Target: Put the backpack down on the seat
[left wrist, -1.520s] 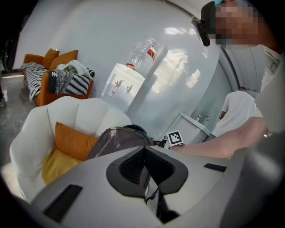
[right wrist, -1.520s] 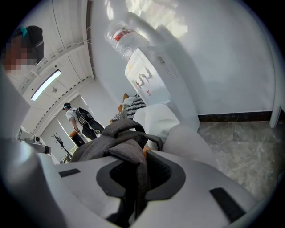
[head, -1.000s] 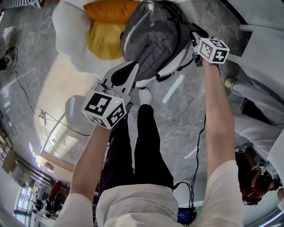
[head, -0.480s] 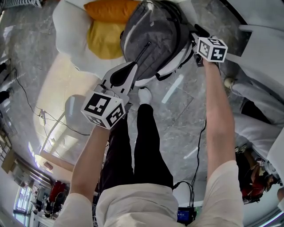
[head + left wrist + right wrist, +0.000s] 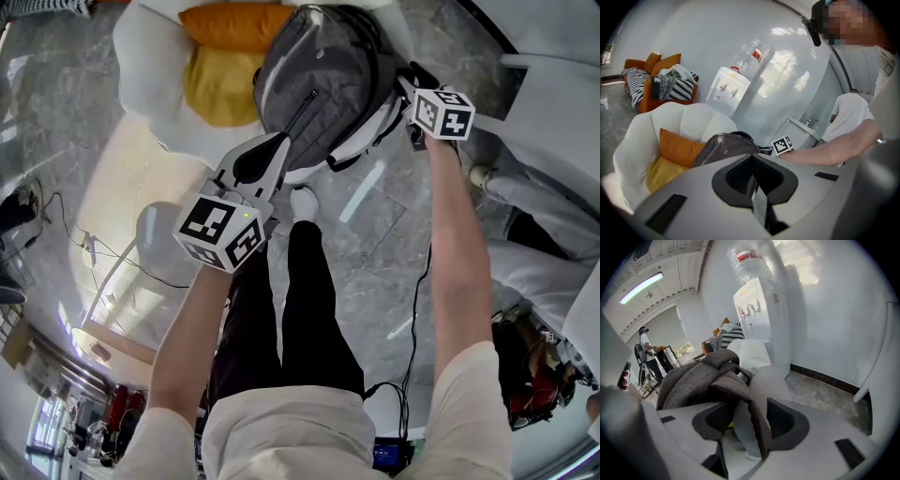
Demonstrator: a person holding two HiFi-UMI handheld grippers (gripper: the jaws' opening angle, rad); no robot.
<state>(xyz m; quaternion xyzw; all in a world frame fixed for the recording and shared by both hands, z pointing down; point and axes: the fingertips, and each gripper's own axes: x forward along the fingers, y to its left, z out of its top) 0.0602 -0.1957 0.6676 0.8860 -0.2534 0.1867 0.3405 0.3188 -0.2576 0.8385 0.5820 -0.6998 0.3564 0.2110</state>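
The grey backpack [image 5: 323, 84] lies on the white armchair [image 5: 141, 56], against an orange cushion [image 5: 230, 23] and a yellow cushion [image 5: 216, 84]. My left gripper [image 5: 281, 142] touches the bag's near lower edge. In the left gripper view its jaws [image 5: 752, 159] are pressed together on a thin strap [image 5: 758, 206], with the backpack [image 5: 724, 147] just beyond. My right gripper [image 5: 405, 80] is at the bag's right side. Its jaws [image 5: 750, 401] are opening, and the grey padded shoulder strap [image 5: 750, 427] hangs loose between the pads.
A water dispenser [image 5: 729, 89] stands against the wall behind the chair. An orange sofa with striped blankets [image 5: 656, 82] is at the far left. A person in white [image 5: 544, 216] sits at the right. A cable [image 5: 56, 216] trails over the marble floor.
The right gripper has shifted slightly left along the backpack's side. The backpack and the left gripper have stayed in place.
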